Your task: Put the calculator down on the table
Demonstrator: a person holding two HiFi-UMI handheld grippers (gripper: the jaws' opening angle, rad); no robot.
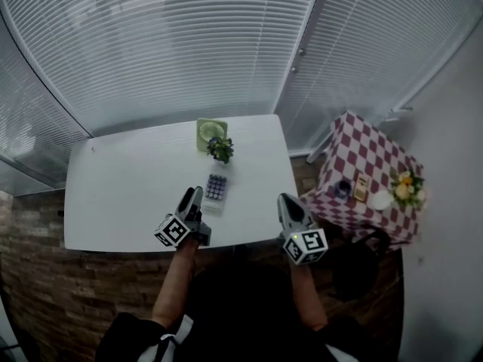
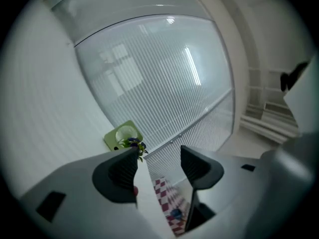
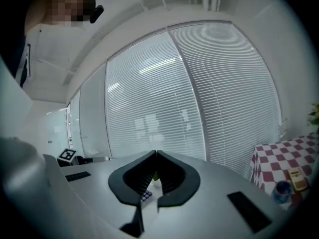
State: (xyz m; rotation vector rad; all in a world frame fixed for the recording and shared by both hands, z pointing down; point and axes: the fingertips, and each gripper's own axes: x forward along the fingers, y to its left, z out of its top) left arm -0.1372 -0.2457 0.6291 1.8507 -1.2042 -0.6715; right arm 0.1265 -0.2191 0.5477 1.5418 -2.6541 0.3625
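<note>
white blinds are hanging behind the surface, where the calculator is lying flat beside a potted plant, its long axis pointing away from the person, keys toward the plant, print too small to read. the left gripper is holding its fingers apart and empty; the right gripper is keeping its fingers together.

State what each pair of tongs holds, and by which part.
Nothing is held. The left tongs stand open and empty, the right tongs are shut on nothing; the calculator lies free on the table.
</note>
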